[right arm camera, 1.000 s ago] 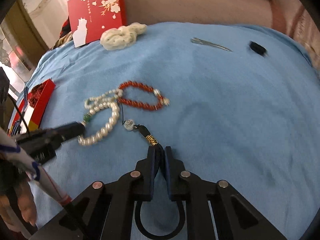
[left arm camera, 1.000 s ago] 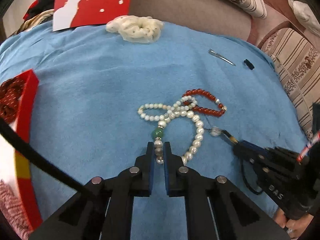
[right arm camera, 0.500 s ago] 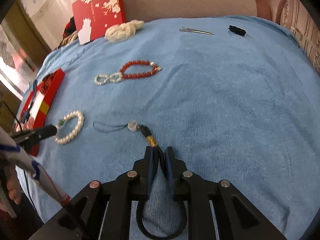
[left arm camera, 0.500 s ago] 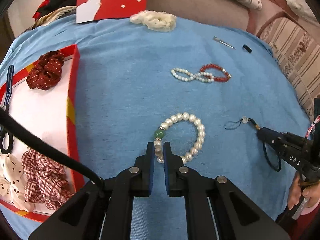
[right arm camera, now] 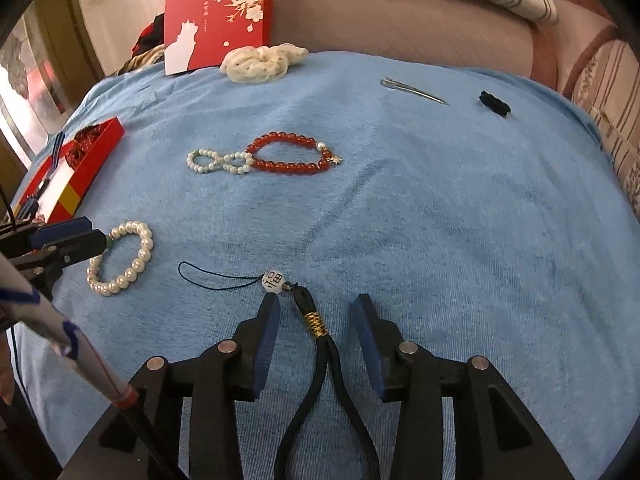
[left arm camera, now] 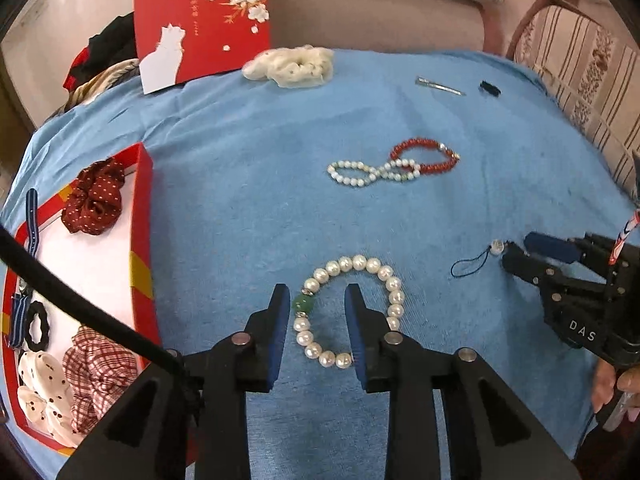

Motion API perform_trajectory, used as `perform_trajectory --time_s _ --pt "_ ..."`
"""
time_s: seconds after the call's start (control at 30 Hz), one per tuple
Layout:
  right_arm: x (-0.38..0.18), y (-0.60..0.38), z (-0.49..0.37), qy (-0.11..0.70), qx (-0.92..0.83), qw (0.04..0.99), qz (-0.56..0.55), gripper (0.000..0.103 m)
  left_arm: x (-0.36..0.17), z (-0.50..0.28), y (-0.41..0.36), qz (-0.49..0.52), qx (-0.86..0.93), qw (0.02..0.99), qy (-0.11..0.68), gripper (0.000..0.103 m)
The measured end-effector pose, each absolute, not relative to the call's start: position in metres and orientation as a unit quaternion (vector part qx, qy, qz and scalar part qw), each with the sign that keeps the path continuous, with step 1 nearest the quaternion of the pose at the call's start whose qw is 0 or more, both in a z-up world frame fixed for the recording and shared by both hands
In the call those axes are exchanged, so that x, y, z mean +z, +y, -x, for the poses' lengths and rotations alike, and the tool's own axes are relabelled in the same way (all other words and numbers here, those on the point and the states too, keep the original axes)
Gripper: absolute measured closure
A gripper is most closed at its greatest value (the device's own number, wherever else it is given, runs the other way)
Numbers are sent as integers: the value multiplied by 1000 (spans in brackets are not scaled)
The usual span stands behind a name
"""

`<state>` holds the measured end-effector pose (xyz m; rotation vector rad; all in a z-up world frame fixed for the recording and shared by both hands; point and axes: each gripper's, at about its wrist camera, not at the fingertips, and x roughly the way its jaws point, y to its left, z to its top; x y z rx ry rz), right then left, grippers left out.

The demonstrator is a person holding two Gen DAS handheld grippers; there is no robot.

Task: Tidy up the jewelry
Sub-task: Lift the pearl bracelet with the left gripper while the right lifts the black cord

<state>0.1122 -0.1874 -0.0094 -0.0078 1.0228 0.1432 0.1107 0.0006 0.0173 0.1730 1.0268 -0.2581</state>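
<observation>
**Two pieces let go, plenty left to snag**

Both sets parted, nothing gripped. Between the pads of the left tongs (left arm camera: pixel 317 295), jaws just been opening: the green-bead side of the pearl bracelet (left arm camera: pixel 394 292), flat on the blue cloth (left arm camera: pixel 240 200), close beside the red tray (left arm camera: pixel 140 240). Between the pads of the right tongs (right arm camera: pixel 317 303), jaws also just been opening and standing wider: the black charm strap (right arm camera: pixel 316 320), gold coil in the gap, white bead just off the left pad, loop running back under the tool.

Main risk on drawing away: snagging.

- Right pad of the left tongs overlapping the pearl ring in view, possibly sitting inside it. If so, on pulling straight back, likely to drag the bracelet across the cloth or flick it short of the tray. Safer lifted clear first.
- Strap loop hidden beneath the right tool; cannot tell whether caught there. If caught, likely to trail along and tug the thin cord through the plush pile.

Further up, the red bracelet (left arm camera: pixel 424 146) and the small white bracelet (left arm camera: pixel 352 172) overlapping. Hard to say whether interlinked or merely crossed. Grabbing one probably brings both, or drops one halfway.
</observation>
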Motion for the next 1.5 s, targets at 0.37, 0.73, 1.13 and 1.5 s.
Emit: perform_trajectory --time_s 0.37,0.73,1.13,1.5 --pt "-10 -187 -111 487 67 871 10 61 7 -113 -2 -93 -113 855 498 76" --pt "-10 -185 -110 485 65 872 17 61 2 -117 -4 -99 -104 852 503 76" --pt "-10 -182 -109 484 65 872 29 61 0 -117 -5 -105 -102 853 500 75" --pt "-10 -175 -106 482 70 872 45 72 -2 -116 -8 -111 -98 858 492 75"
